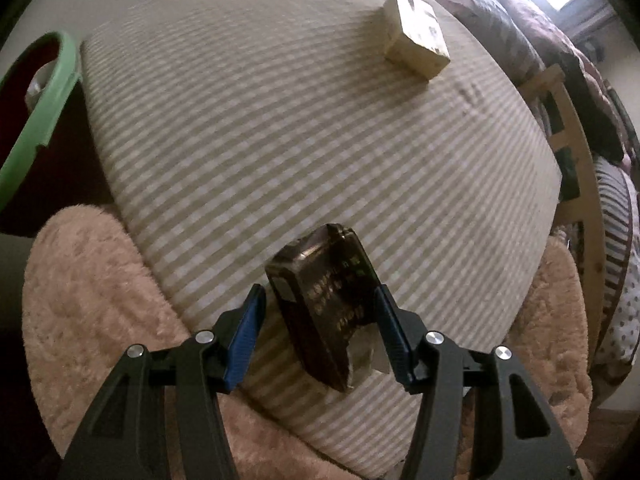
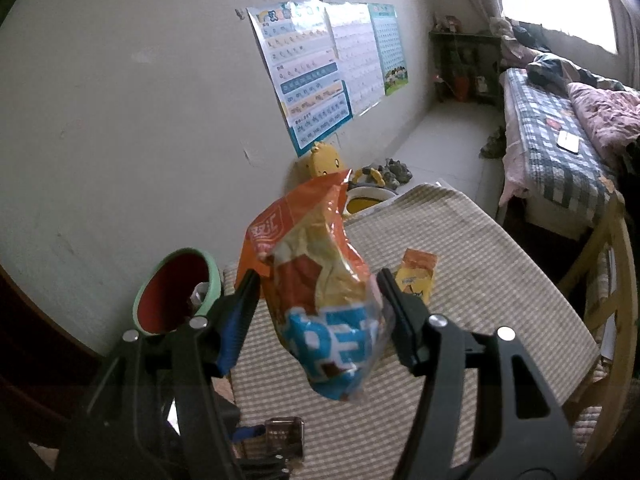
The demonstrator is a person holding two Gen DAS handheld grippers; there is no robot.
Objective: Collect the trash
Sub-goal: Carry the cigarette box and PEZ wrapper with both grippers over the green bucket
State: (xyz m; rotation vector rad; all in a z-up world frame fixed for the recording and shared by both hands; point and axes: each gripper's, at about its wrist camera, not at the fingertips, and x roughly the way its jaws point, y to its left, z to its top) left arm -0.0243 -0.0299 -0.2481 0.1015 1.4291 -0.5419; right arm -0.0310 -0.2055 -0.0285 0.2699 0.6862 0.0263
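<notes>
While both grippers sit over the striped table, the scene reads so:

Left gripper: its jaws stand wide apart on either side of a dark box; the left blue pad is clear of the box, while the right finger looks to be touching or almost touching its edge, and I cannot tell which.
Dark box: tilted on one long edge at the near end of the table, its lower end torn open and showing pale paper.
Pale box: at the far right of the table in the left view, well apart from the dark box.
Right gripper: jaws wide, a crumpled orange and blue snack bag between them; whether the fingers press it I cannot tell.
Snack bag: above the table, upright, its open top pointing away from the camera.
Yellow packet: flat on the table beyond the bag, just beside the right finger in the picture.
Bin: green rim, red inside, beside the table's left edge, with something pale inside.
Rug: pink and fluffy, under the table's near end.
Bed: checked cover, well apart at the right.
</notes>
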